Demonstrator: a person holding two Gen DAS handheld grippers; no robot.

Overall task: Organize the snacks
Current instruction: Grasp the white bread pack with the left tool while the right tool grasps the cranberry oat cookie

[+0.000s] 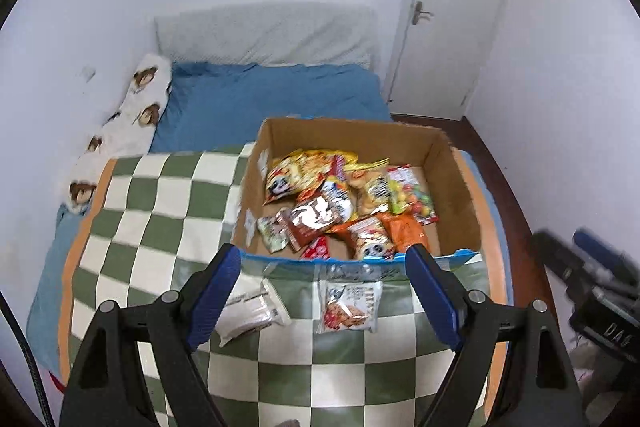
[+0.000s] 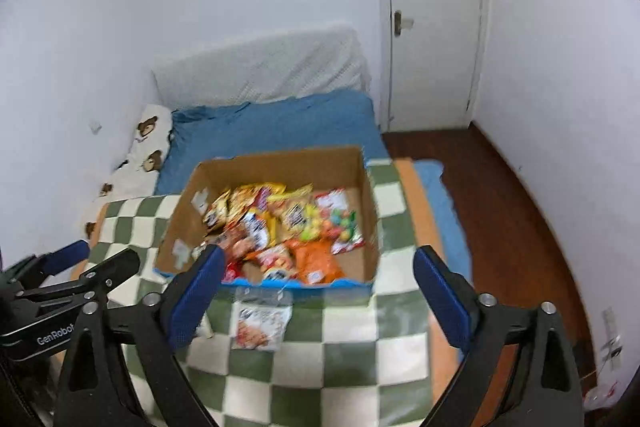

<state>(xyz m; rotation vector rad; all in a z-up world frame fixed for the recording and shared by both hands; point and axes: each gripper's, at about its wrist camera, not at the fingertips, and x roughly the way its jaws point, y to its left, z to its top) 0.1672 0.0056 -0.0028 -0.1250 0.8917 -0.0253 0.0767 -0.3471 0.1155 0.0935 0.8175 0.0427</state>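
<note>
Left tongs point(image 1: 324, 259): released, spread wide, holding nothing, above the checkered blanket point(image 1: 160, 203).
White packet point(image 1: 250, 311): on the blanket, beside a clear snack packet point(image 1: 348, 305).
Cardboard box point(image 1: 460, 183): on the bed, filled with snack bags point(image 1: 340, 203).
Right tongs point(image 2: 320, 259): released, empty.

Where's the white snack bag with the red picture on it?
The snack bag lies flat on the checkered blanket, just outside the near edge of the box, right of a white packet in the left wrist view.
</note>
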